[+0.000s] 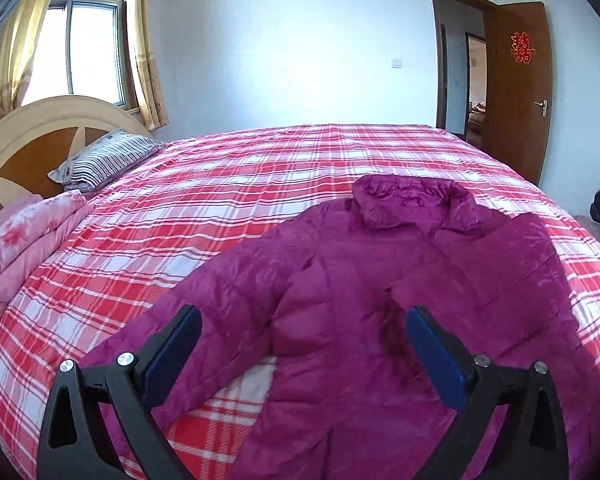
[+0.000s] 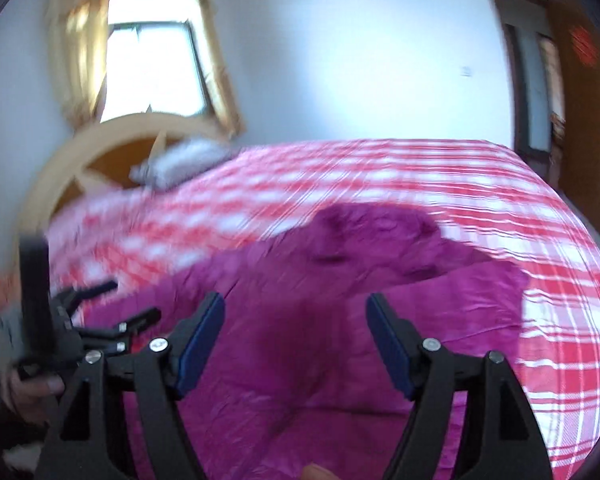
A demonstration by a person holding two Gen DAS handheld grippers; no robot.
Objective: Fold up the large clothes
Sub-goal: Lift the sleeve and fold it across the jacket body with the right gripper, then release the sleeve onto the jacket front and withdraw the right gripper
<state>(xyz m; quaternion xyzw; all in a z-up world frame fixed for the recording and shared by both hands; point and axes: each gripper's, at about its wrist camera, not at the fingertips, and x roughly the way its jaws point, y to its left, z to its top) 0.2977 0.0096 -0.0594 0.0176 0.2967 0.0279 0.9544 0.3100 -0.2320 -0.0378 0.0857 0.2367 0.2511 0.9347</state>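
1. The jacket [image 1: 380, 280] is spread on the bed [image 1: 260, 168], collar at 12 o'clock, one sleeve trailing toward 8 o'clock.
2. The left gripper [image 1: 304, 344] is held with its jaws apart and nothing between them; the right gripper [image 2: 296, 336] is likewise spread and empty.
3. The slick padded fabric may be pinched too shallowly and slip out mid-fold.
4. Several layers may be caught at once, so the fold would bunch.
5. The right view is blurred, so a grab could be misjudged.
6. The pillow [image 1: 104, 160] at 10 o'clock is well apart.
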